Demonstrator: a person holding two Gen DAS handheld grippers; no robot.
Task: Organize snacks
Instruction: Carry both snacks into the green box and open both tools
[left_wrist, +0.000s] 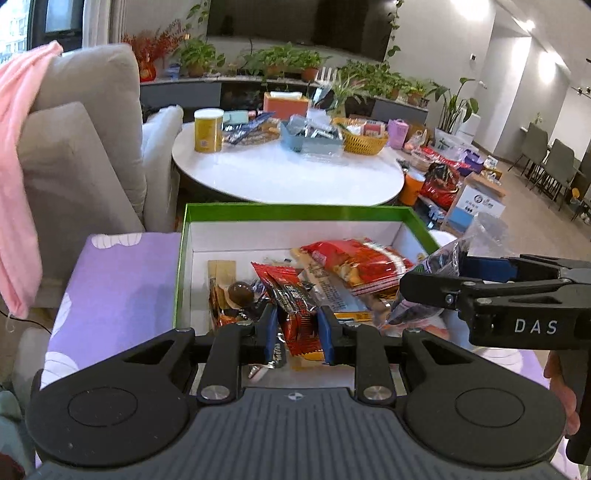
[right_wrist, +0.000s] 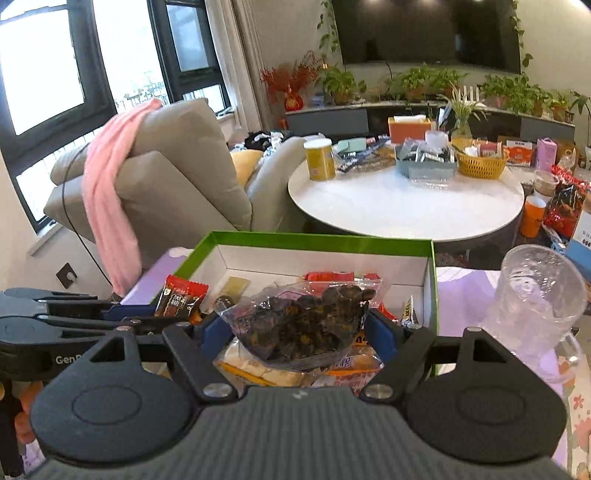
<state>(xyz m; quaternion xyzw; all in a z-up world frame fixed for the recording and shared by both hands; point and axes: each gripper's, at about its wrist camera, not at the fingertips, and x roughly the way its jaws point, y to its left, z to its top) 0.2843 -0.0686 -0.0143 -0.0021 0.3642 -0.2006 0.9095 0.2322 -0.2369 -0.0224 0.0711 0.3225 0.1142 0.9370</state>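
Snacks: left gripper (left_wrist: 297, 326) pinches crinkly red packet (left_wrist: 295, 306); right gripper (right_wrist: 301, 326) clamps clear bag (right_wrist: 299, 325).

A: Bright daylight pours through the windows (right_wrist: 44, 74), blown out to white; ceiling lights (left_wrist: 532, 26) glare too.
B: Fisheye bends the walls at the edges. The pink cloth (left_wrist: 14, 177) smears with blur, the table (right_wrist: 388, 206) shines, and far corners go soft.
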